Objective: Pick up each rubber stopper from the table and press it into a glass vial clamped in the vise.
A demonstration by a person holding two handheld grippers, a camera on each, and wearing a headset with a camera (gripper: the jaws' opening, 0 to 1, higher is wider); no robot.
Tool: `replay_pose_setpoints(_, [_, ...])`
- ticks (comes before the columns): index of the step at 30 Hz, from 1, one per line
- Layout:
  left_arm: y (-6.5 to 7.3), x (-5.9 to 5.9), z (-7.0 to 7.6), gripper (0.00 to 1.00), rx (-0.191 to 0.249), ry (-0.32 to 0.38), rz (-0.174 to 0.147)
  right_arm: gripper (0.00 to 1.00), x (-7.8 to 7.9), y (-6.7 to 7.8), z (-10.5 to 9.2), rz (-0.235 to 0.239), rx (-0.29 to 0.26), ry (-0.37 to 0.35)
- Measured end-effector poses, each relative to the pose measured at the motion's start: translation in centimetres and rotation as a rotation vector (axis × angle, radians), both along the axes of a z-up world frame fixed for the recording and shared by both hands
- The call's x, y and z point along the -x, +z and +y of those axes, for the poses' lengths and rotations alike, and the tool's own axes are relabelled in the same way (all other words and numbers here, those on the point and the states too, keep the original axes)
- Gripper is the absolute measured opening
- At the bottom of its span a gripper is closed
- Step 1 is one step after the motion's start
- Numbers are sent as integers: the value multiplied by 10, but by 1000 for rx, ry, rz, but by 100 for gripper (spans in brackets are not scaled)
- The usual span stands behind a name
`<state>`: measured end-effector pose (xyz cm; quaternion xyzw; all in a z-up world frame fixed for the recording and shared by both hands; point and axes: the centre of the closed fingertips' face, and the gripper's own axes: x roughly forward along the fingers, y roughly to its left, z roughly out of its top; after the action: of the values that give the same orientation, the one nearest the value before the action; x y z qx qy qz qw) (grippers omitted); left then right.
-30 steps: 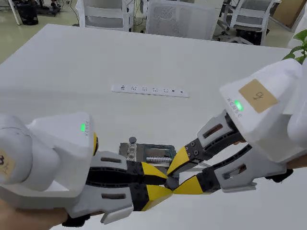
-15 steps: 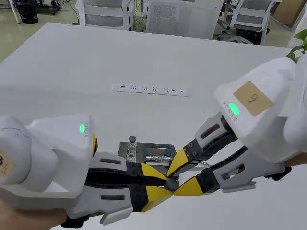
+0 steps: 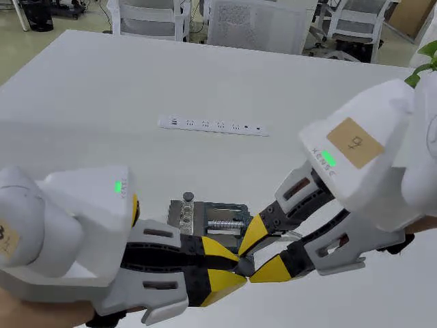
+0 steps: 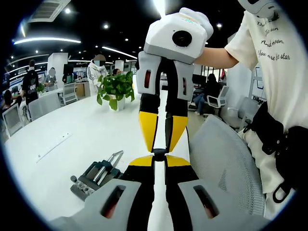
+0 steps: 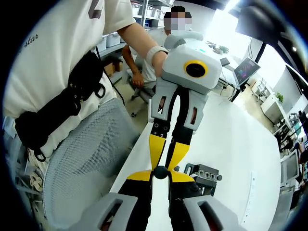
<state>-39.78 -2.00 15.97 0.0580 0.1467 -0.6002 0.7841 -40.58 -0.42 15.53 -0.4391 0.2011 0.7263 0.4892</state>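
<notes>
Black rubber stopper [image 5: 160, 172], just short of the vise [image 3: 220, 217], sits pinched between left gripper [image 4: 159, 162] and right gripper [image 5: 160, 179], both jaw pairs closed on it: apparently a handover, next requiring one release, then alignment over a glass vial [image 3: 186, 217].

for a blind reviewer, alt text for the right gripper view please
A dark rubber stopper sits where the yellow tips of the right gripper and left gripper meet. Just past them a vise with glass vials stands on the white table, a grey mesh chair alongside.
</notes>
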Motion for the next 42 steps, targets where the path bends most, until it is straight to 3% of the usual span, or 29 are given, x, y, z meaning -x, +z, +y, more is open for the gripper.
replay_pose_setpoints(11, [-8, -2, 7, 4, 41, 47, 34, 7, -3, -8, 5, 41, 21, -16])
replay_pose_setpoints(18, [-15, -12, 21, 8, 78, 142, 59, 7, -14, -16, 14, 39, 26, -6])
replay_pose_setpoints(22, [-24, -20, 35, 20, 74, 219, 59, 7, -28, -24, 19, 18, 43, -8])
replay_pose_setpoints(27, [-34, -28, 51, 47, 36, 305, 40, 7, -42, -34, 21, 32, 82, -8])
replay_pose_setpoints(34, [-47, -36, 70, 72, 3, 393, 56, 6, -73, -48, 32, -1, 104, -9])
replay_pose_setpoints(38, [-54, -43, 80, 92, -29, 440, 55, 6, -92, -55, 38, -29, 130, 0])
replay_pose_setpoints(42, [-58, -48, 89, 99, -35, 474, 63, 6, -111, -62, 45, -92, 159, 37])
